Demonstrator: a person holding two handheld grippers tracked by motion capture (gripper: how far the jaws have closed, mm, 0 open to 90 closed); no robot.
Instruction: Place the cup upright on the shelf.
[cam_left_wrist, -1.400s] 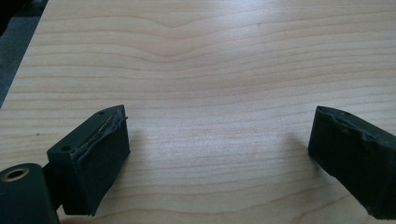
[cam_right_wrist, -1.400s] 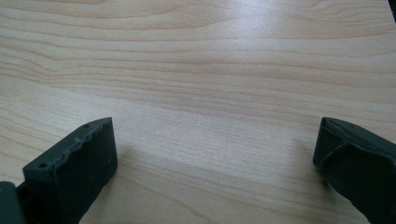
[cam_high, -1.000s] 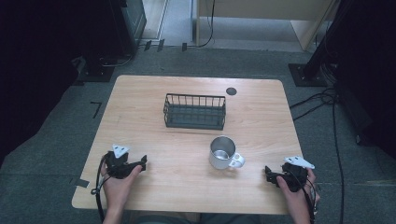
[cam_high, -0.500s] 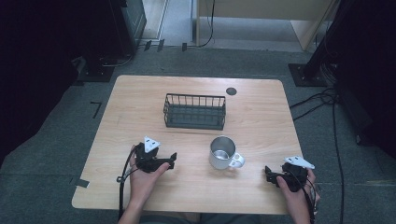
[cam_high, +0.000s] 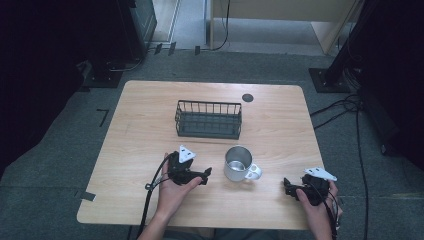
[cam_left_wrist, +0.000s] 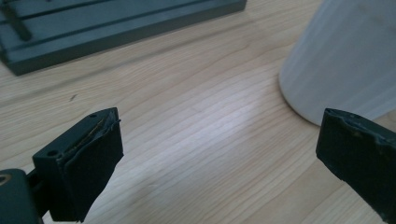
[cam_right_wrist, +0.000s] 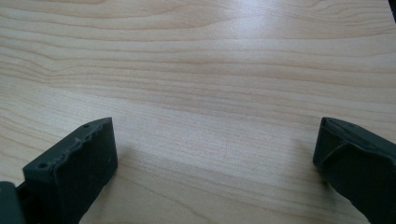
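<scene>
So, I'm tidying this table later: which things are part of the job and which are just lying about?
In the job:
- mug, upright, beside the open left gripper
- left gripper, aimed at the mug

Lying about:
- wire basket, behind the mug
- dark round disc near the table's far edge
- right gripper, open, apart from the mug

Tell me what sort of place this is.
Probably a lab or workshop set up for recording: a lone wooden table on grey carpet, loose cables across the floor, and dark equipment stands around it.
</scene>
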